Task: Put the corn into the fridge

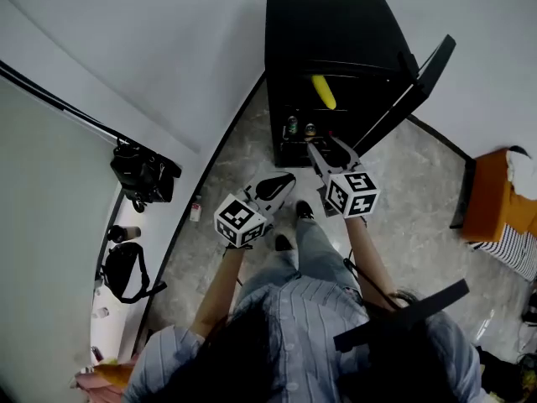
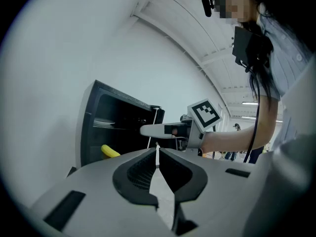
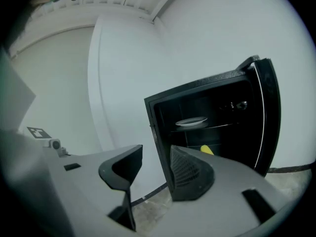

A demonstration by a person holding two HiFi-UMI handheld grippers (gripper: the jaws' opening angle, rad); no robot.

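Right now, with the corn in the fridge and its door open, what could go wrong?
The door stands wide open; left so, the fridge may warm. The right gripper, open and empty, sits close to the fridge front, so a careless swing might hit the door or shelves.

— What is carried by the floor (image 1: 220,181)?
— A black fridge (image 1: 327,23) is stood on it with the door swung open. A small bottle (image 1: 195,212) is seen by the wall.
— And inside?
— A white plate (image 3: 191,121) is set on the upper shelf (image 3: 224,125). The corn (image 3: 207,150) is laid on a lower shelf (image 1: 361,91), and two small containers (image 1: 300,128) are kept beneath.
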